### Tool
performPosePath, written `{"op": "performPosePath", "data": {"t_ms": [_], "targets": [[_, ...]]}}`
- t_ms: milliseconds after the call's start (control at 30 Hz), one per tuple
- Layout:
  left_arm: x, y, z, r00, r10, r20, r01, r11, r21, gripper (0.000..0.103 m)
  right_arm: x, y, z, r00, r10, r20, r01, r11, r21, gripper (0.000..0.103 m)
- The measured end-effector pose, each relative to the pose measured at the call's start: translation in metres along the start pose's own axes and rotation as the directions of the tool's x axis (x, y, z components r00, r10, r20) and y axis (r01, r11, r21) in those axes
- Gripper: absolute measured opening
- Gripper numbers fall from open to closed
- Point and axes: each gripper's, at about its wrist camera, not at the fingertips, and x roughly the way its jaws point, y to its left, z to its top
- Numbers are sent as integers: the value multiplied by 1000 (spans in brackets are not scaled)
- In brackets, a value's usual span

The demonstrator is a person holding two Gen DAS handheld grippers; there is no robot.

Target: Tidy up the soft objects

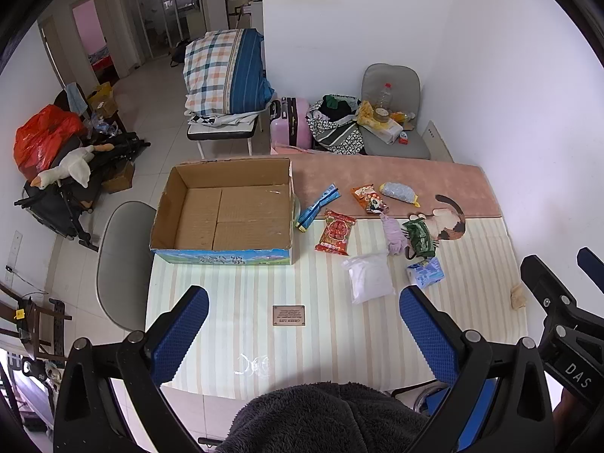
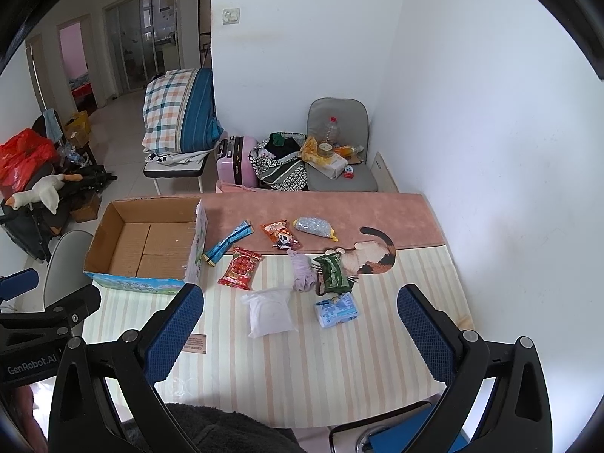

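Observation:
An open, empty cardboard box (image 1: 222,211) (image 2: 145,243) stands at the table's left. To its right lie soft packets: a red snack bag (image 1: 335,232) (image 2: 239,267), a white pouch (image 1: 370,277) (image 2: 270,312), a blue tissue pack (image 1: 426,271) (image 2: 337,309), a green packet (image 1: 419,236) (image 2: 332,275), a lilac cloth (image 1: 393,234) (image 2: 301,273), an orange snack bag (image 1: 368,197) (image 2: 281,234), a grey pouch (image 1: 398,191) (image 2: 313,226) and a blue tube pack (image 1: 317,207) (image 2: 226,243). My left gripper (image 1: 304,334) and right gripper (image 2: 300,334) are both open and empty, above the table's near edge.
The table carries a striped mat (image 1: 264,302) and a pink mat (image 2: 377,215) with a cat figure (image 2: 372,255). A grey chair (image 1: 124,264) stands left of the table. Behind are a suitcase (image 1: 288,120), bags, a loaded chair (image 1: 392,113) and a white wall at right.

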Motion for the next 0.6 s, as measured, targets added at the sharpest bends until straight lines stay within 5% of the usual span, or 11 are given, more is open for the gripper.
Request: {"op": "performPosePath", "data": {"t_ms": [400, 600], "targets": [[1, -1, -1, 1000, -3, -2, 3, 1000, -2, 103, -3, -7, 4, 1000, 7, 4, -7, 1000, 15, 103], [39, -5, 22, 999, -3, -41, 2, 1000, -14, 103, 46, -37, 8, 996, 51, -71, -41, 989, 140, 103]]}}
